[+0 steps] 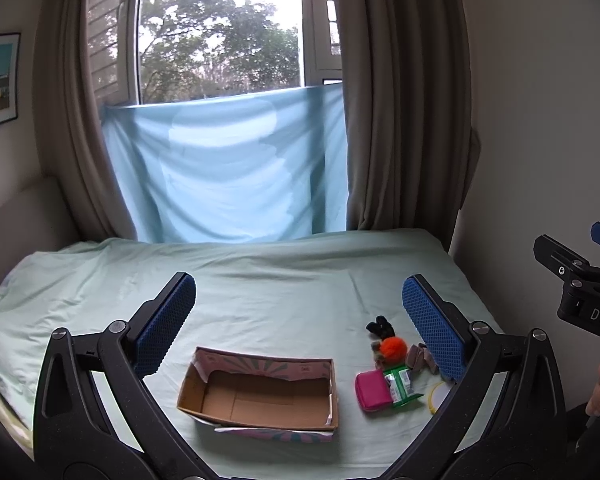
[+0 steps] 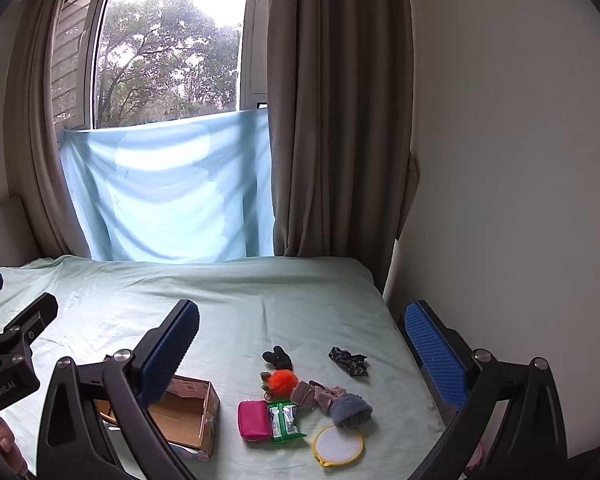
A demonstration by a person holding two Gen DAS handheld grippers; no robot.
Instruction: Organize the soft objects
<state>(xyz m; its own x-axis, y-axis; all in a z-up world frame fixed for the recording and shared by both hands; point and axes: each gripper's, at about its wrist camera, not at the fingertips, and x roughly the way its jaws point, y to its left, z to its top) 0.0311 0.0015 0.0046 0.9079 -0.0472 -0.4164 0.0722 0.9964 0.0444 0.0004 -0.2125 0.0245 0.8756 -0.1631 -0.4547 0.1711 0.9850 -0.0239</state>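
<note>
An open cardboard box (image 1: 260,396) (image 2: 188,416) lies empty on the bed. To its right lies a cluster of small items: a pink pouch (image 2: 254,419) (image 1: 373,391), a green tissue pack (image 2: 285,421) (image 1: 400,386), an orange pompom (image 2: 283,381) (image 1: 393,347), a black soft item (image 2: 277,357) (image 1: 379,326), a mauve bow (image 2: 318,394), a grey sock (image 2: 350,410), a yellow-rimmed round pad (image 2: 339,445) and a dark patterned scrunchie (image 2: 350,361). My left gripper (image 1: 299,320) is open and empty above the box. My right gripper (image 2: 302,344) is open and empty above the cluster.
The bed (image 1: 260,280) has a pale green sheet and runs to a window with brown curtains (image 2: 332,120) and a hanging light blue cloth (image 1: 228,168). A white wall (image 2: 500,160) borders the bed's right side. A headboard (image 1: 16,216) stands at the left.
</note>
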